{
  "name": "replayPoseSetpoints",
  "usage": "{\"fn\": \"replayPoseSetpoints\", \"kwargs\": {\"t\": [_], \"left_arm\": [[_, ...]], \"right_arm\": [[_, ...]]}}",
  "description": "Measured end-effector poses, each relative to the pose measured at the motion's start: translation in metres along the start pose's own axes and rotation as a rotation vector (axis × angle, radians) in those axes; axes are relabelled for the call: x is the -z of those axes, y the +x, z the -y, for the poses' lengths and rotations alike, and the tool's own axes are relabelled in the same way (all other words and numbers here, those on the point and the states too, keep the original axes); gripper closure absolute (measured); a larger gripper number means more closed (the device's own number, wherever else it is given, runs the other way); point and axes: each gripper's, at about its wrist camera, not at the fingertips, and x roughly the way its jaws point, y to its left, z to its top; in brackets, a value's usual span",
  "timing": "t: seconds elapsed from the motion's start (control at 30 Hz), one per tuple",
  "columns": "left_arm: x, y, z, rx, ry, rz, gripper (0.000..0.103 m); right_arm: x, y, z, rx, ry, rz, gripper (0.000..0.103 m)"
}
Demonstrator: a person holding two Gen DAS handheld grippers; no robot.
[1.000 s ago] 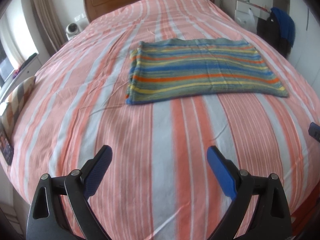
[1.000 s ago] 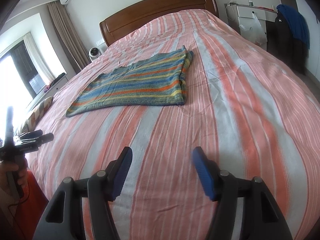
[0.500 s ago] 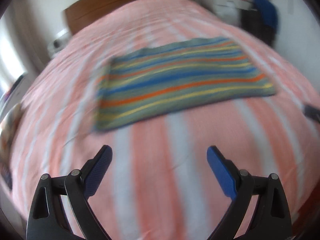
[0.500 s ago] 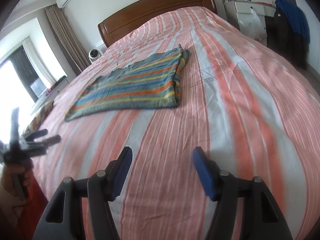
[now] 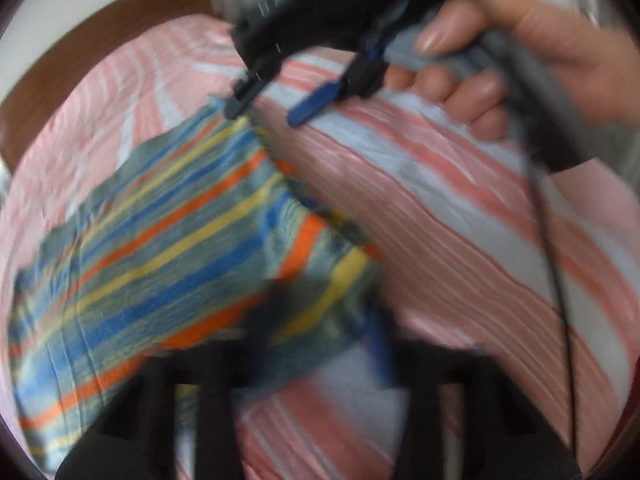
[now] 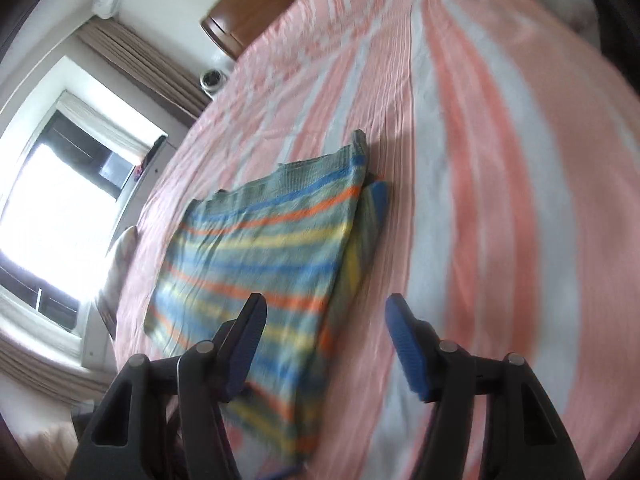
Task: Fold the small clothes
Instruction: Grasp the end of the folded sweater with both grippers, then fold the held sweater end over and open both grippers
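**Both grippers at the garment**

A multicoloured striped knit garment (image 6: 264,256) lies on the pink-and-white striped bedspread (image 6: 500,160). The right gripper (image 6: 324,340) hovers spread over its near edge. The blurred left gripper (image 5: 320,344) is closing on the garment's corner.

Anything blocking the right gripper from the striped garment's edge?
Nothing visible. The right gripper is open, and the striped garment's near edge already lies between its fingers on the bedspread.

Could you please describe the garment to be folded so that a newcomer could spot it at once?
Start at the large bed with its pink-and-white striped cover. The striped garment lies flat on it, its blue, orange and yellow bands being unlike anything else there.
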Motion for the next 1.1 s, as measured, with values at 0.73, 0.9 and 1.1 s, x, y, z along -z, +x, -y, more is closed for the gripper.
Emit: {"fn": "replayPoseSetpoints", "kwargs": {"t": [0.73, 0.9, 1.1], "left_arm": [[0.171, -0.142, -0.240, -0.093, -0.817, 0.164, 0.093], [0.204, -0.167, -0.250, -0.178, -0.900, 0.144, 0.027], [0.186, -0.169, -0.258, -0.080, -0.889, 0.195, 0.014]], "right_arm": [[-0.043, 0.186, -0.296, -0.136, -0.262, -0.030, 0.093], [-0.025, 0.226, -0.307, -0.181, -0.221, -0.054, 0.060], [-0.006, 0.157, -0.287, -0.164, -0.257, 0.033, 0.060]]}}
